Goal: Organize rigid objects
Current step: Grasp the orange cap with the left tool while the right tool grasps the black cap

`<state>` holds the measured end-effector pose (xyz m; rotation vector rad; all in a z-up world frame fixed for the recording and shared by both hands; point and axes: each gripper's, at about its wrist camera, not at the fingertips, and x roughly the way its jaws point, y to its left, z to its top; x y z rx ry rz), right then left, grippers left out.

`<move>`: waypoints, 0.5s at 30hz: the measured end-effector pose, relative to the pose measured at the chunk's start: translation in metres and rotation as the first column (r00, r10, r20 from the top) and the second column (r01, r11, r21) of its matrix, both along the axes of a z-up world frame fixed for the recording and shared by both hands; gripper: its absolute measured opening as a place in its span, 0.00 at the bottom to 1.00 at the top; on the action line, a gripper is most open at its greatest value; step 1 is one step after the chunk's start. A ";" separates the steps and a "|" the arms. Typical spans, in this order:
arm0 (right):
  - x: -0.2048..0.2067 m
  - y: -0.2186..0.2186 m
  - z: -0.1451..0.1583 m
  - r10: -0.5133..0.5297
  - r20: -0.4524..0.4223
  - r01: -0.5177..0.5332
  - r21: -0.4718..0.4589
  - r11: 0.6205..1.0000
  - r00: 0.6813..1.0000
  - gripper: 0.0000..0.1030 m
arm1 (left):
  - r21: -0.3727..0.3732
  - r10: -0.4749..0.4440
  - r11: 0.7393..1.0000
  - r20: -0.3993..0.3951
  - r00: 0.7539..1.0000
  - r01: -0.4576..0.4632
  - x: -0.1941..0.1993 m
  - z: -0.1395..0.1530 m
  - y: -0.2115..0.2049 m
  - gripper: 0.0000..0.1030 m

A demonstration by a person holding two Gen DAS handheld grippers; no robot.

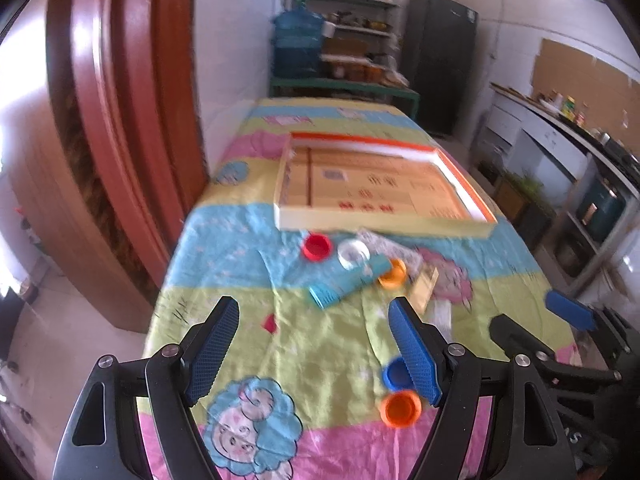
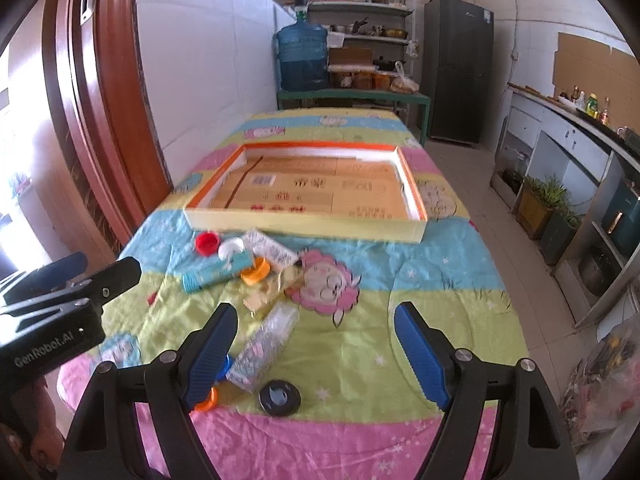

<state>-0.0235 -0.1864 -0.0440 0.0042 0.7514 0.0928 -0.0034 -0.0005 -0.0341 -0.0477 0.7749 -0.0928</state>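
Observation:
A shallow cardboard tray with an orange rim lies on the table beyond a cluster of small items. The cluster holds a red cap, a white cap, a teal tube, an orange cap and a yellowish packet. Nearer lie a blue cap, an orange cap, a clear packet and a black disc. My left gripper and right gripper are open and empty above the near table.
The table carries a cartoon-print cloth. A red-brown door stands at the left. A blue water jug, shelves and a dark fridge stand behind. Counters and planters line the right side.

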 end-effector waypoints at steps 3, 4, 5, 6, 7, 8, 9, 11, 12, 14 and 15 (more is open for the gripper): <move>-0.002 -0.001 -0.016 0.037 -0.043 -0.037 -0.005 0.999 0.998 0.78 | -0.013 -0.095 0.995 -0.041 0.995 0.095 -0.007 -0.017 -0.006 0.77; -0.002 -0.001 -0.021 0.048 -0.054 -0.049 -0.014 0.999 0.997 0.78 | -0.017 -0.118 0.993 -0.050 0.992 0.117 -0.010 -0.022 -0.008 0.77; -0.004 -0.001 -0.026 0.060 -0.065 -0.061 -0.027 0.998 0.996 0.78 | -0.020 -0.156 0.988 -0.066 0.986 0.155 -0.015 -0.028 -0.011 0.77; -0.005 0.000 -0.031 0.074 -0.077 -0.077 -0.039 0.996 0.994 0.77 | -0.017 -0.181 0.983 -0.074 0.981 0.180 -0.018 -0.033 -0.014 0.77; -0.007 0.000 -0.037 0.092 -0.091 -0.096 -0.047 0.994 0.992 0.77 | -0.014 -0.198 0.980 -0.077 0.977 0.197 -0.020 -0.036 -0.016 0.77; -0.009 0.002 -0.042 0.107 -0.103 -0.112 -0.051 0.992 0.989 0.77 | -0.010 -0.219 0.976 -0.079 0.972 0.219 -0.023 -0.039 -0.019 0.77; -0.010 0.002 -0.047 0.121 -0.117 -0.128 -0.051 0.990 0.986 0.76 | -0.008 -0.241 0.971 -0.080 0.967 0.241 -0.026 -0.042 -0.022 0.77; -0.012 0.002 -0.055 0.150 -0.146 -0.159 -0.047 0.986 0.978 0.76 | -0.018 -0.297 0.955 -0.084 0.951 0.296 -0.029 -0.047 -0.030 0.77; -0.013 0.002 -0.060 0.166 -0.159 -0.175 -0.047 0.983 0.973 0.75 | -0.023 -0.315 0.949 -0.086 0.945 0.315 -0.030 -0.048 -0.032 0.77; -0.016 0.003 -0.065 0.182 -0.168 -0.195 -0.066 0.978 0.969 0.74 | -0.015 -0.353 0.936 -0.092 0.931 0.353 -0.031 -0.052 -0.040 0.77; -0.017 0.004 -0.067 0.190 -0.172 -0.206 -0.077 0.976 0.967 0.74 | 0.002 -0.360 0.932 -0.095 0.928 0.362 -0.031 -0.054 -0.044 0.75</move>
